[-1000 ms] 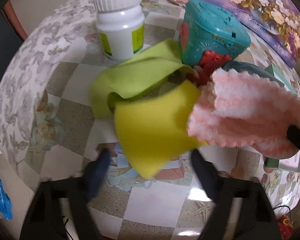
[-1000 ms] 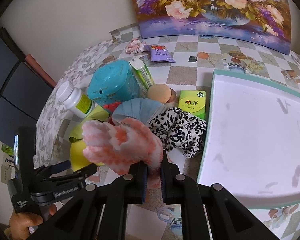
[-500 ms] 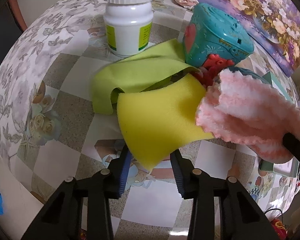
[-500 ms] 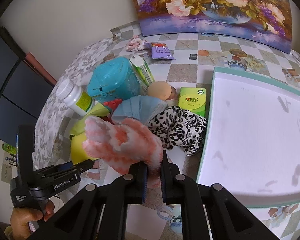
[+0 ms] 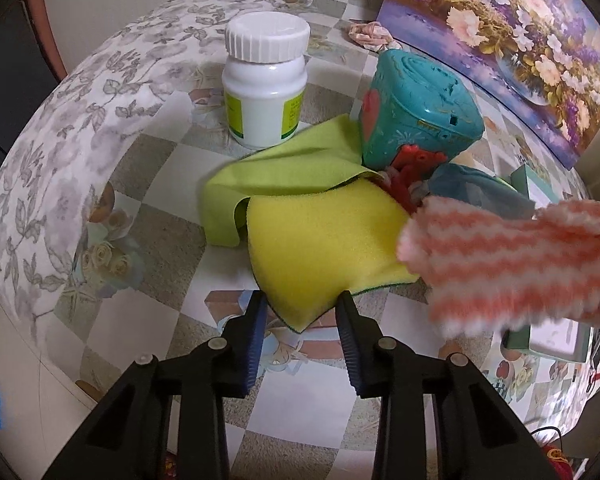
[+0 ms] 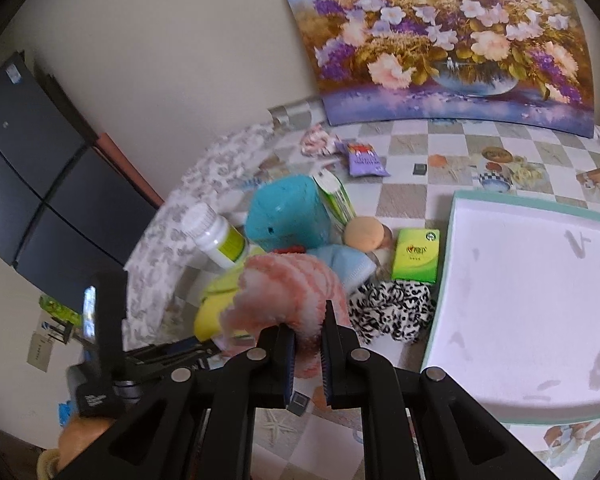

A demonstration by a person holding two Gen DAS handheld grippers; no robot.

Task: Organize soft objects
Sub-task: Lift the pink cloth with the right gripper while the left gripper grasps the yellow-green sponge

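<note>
Pinching the near corner of the yellow sponge (image 5: 320, 248), the left gripper (image 5: 300, 316) has just been closing, both pads against the foam. Beyond its tips lie the green cloth (image 5: 284, 168), then the white bottle (image 5: 266, 88) and teal box (image 5: 416, 116). The right gripper (image 6: 306, 344) is clamped on the pink striped cloth (image 6: 288, 292) — raised off the table. To its right, the white tray (image 6: 540, 300) offers bare floor behind a low teal rim.
</note>
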